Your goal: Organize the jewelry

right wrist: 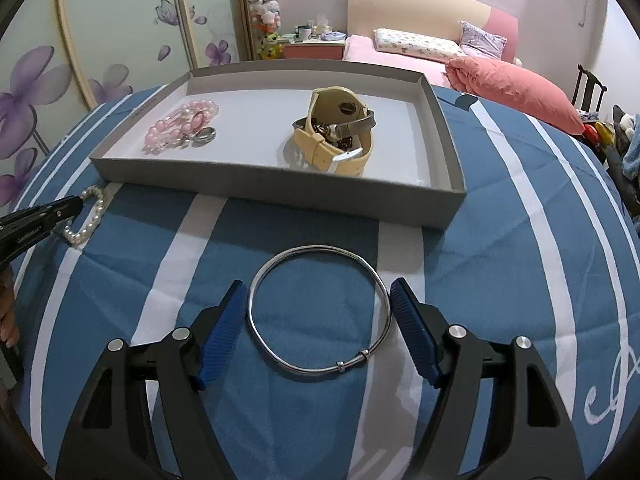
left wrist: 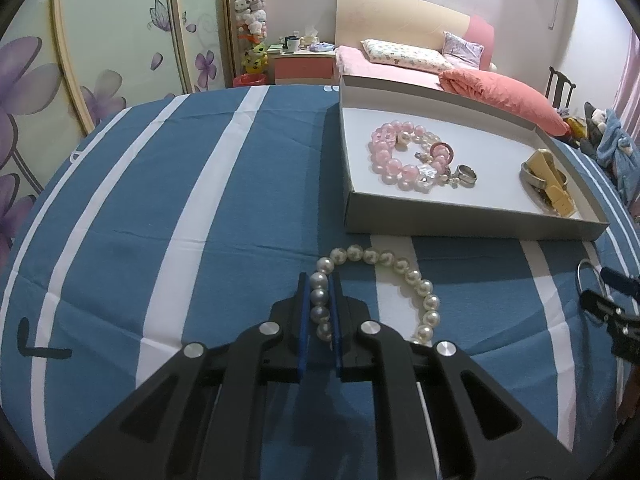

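My left gripper (left wrist: pixel 319 280) is shut on a white pearl bracelet (left wrist: pixel 400 266) that lies on the blue striped cloth just in front of the grey tray (left wrist: pixel 460 222). The bracelet also shows in the right wrist view (right wrist: pixel 90 220), next to the left gripper (right wrist: pixel 78 203). My right gripper (right wrist: pixel 318 292) is open, its blue pads either side of a silver bangle (right wrist: pixel 318 312) flat on the cloth. The tray (right wrist: pixel 280 192) holds a pink bead bracelet (left wrist: pixel 394 152), a silver ring (left wrist: pixel 467 176), and a beige watch (right wrist: pixel 336 140) with a metal band.
The blue and white striped cloth (left wrist: pixel 180 220) covers the table. Behind it stand a bed with pink bedding (left wrist: pixel 500 92), a nightstand (left wrist: pixel 304 62), a wardrobe with flower prints (left wrist: pixel 100 40) and a dark chair (left wrist: pixel 560 88).
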Available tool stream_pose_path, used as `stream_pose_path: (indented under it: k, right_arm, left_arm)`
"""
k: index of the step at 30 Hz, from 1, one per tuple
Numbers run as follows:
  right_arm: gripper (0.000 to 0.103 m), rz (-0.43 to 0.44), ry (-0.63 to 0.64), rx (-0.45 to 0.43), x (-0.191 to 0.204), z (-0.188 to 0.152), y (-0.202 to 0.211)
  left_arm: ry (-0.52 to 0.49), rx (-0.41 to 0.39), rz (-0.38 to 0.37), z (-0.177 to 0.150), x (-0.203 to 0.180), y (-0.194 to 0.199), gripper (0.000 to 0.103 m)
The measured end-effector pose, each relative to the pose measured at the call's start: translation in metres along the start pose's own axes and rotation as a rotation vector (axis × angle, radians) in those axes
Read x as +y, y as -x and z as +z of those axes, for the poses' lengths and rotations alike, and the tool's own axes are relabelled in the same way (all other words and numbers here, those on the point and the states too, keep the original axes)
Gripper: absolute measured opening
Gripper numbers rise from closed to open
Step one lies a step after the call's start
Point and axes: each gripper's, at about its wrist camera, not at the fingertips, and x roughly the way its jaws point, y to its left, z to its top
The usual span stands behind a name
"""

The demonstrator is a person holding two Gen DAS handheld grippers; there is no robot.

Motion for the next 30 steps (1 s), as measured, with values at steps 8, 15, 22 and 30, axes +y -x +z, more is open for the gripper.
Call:
stream_pose_path:
  k: [8,15,22,30]
  right_arm:
    - [0.073,0.025,-0.025,-0.06,0.0,-0.007,0.016]
    - [0.073,0.037,-0.034,-0.159,0.003,-0.005,0.032]
    - [0.073,0.059,-0.068,-0.287,-0.001,-0.002,0.051]
    - [0.073,0.06,-0.085,-0.412,0.001,-0.001,0.071]
  left_arm:
    - [-0.005,-0.028,-0.045,-0.006,0.0,0.01,0.01]
    - [-0.008,-0.15,-0.092,-0.005,-0.005,0.035,0.01]
    - [-0.015,-0.274,-0.119,-0.002,-0.013,0.058,0.01]
    - [-0.061,-0.397,-0.128,-0.001,-0.03,0.086,0.01]
